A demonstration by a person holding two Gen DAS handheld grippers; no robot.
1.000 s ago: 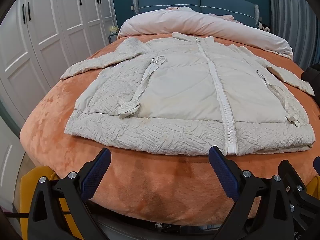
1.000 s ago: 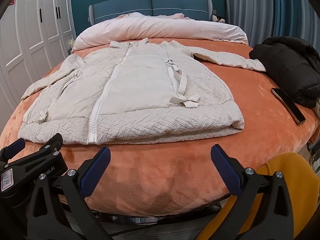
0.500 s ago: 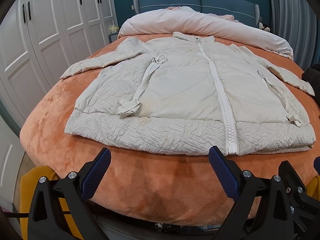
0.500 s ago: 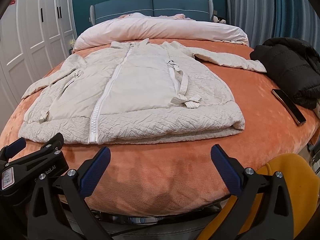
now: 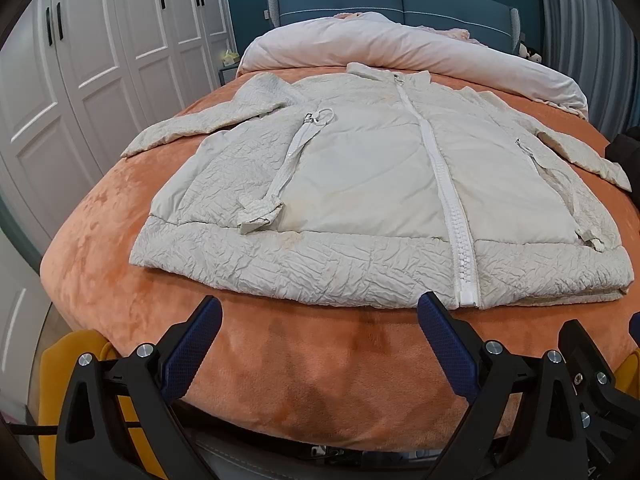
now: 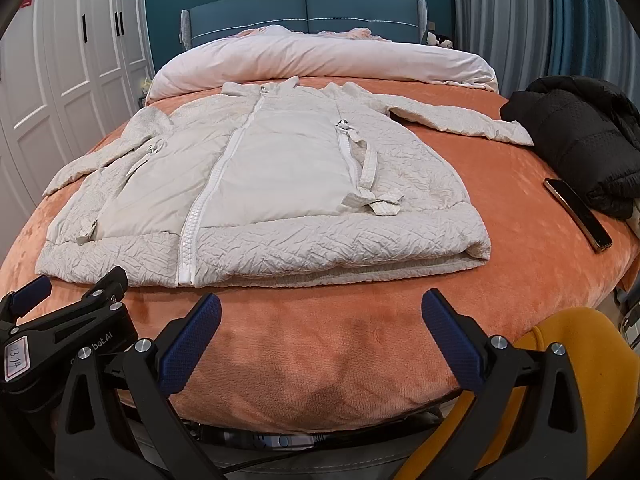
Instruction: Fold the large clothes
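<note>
Bare orange blanket (image 5: 320, 360) is seen between the jacket (image 5: 360, 184) hem and the bed's foot edge, where the left tool (image 5: 318, 318) and right tool (image 6: 320, 316) are held spread wide, grasping nothing. The cream jacket is laid flat, zipped, across the bed's middle, sleeves spread toward both sides. A black coat (image 6: 580, 136) and phone (image 6: 578, 214) are seen near the right edge. White wardrobes (image 5: 100, 60) are seen left of the bed.

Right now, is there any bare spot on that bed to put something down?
Yes. A bare strip of orange blanket runs between the white jacket hem and the near edge. Another bare patch lies between the jacket's side and the phone. The far right is crowded by the black coat; the head end by the rolled duvet.
</note>
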